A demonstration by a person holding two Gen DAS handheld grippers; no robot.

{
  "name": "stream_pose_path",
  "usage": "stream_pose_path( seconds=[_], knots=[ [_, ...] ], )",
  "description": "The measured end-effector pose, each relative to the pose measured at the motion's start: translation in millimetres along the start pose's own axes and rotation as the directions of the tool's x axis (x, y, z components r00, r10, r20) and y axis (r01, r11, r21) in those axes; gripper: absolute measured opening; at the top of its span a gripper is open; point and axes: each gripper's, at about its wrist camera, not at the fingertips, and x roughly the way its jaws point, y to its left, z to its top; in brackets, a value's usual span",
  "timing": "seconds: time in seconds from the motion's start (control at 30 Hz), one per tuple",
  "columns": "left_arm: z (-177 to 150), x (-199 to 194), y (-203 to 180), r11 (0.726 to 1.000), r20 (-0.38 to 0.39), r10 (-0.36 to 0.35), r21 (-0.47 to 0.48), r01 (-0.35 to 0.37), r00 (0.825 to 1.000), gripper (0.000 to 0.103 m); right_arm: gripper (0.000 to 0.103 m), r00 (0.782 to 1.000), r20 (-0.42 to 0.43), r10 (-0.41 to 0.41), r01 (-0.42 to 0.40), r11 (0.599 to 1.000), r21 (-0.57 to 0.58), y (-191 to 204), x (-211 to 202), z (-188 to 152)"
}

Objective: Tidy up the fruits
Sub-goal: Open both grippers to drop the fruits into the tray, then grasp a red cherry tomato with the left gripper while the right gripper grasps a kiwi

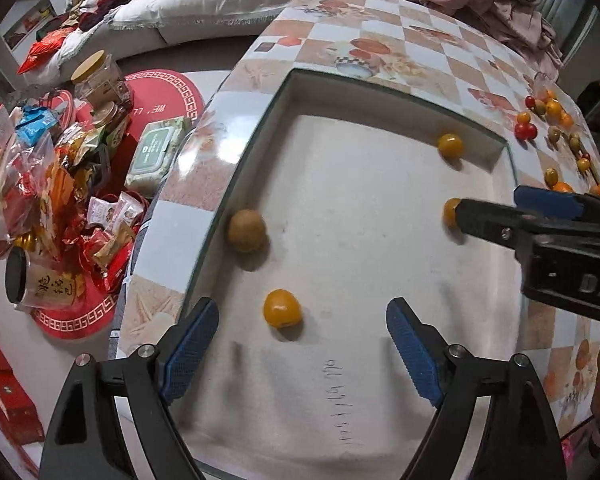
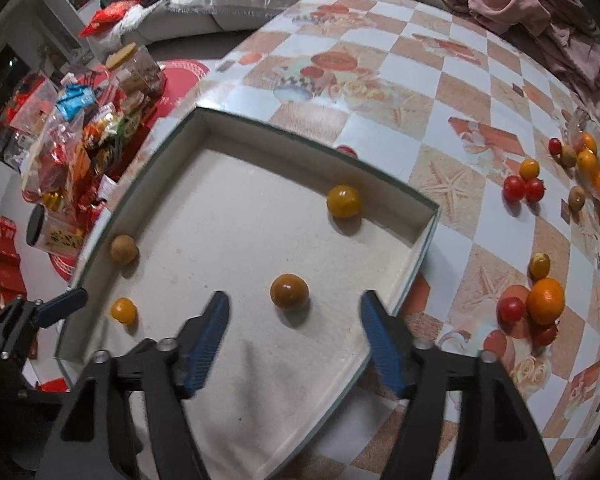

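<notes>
From the left wrist view, we see our left tongs [image 1: 302, 338] standing apart over the shallow box [image 1: 260, 120] on the desk [image 1: 420, 52], with a small orange fruit [image 1: 282, 308] lying loose between the blue pads, touched by neither; a brown fruit [image 1: 247, 231] rests against the box's left wall, another orange fruit [image 1: 450, 146] sits near the far corner, and the right tongs [image 1: 488, 210] reach in from the right, half hiding a 4th fruit; from the right wrist view, our right tongs [image 2: 294, 330] are also spread wide, empty, with a dark orange fruit [image 2: 289, 291] free on the box floor just ahead of them; most fruits [image 2: 544, 300] lie scattered on the desk to the right, outside the box; we judge the risk to be rolling: round fruits can skid on the smooth floor if we nudge them, and the 2 tongs working close together could collide.
</notes>
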Motion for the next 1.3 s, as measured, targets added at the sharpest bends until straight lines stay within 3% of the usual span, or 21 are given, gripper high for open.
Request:
stream_pose_path(
  seconds=[0.2, 0.47, 0.87, 1.3],
  knots=[
    [8.8, -10.6, -29.7, 0.998, 0.012, -0.014, 0.063, 0.013, 1.000, 0.086, 0.079, 0.999, 0.042, -0.007, 0.004, 0.998, 0.068, -24.4, -26.0, -1.6],
    [27.5, -27.7, -86.6, 0.986, 0.044, -0.067, 0.156, 0.059, 0.997, 0.086, 0.079, 0.997, 0.051, -0.061, 0.050, 0.979, 0.195, -87.5, -50.4, -27.2],
    [47.2, -27.5, -185.3, 0.961, 0.049, -0.142, 0.244, 0.126, 0.989, 0.086, 0.079, 0.987, -0.004, -0.161, 0.149, 0.901, 0.407, -206.0, -63.9, -72.6],
    [59.5, 27.8, -243.4, 0.968, 0.011, -0.056, 0.244, 0.051, 0.998, 0.086, 0.079, 0.972, -0.007, -0.236, 0.203, 0.822, 0.532, -296.3, -52.9, -77.6]
  ],
)
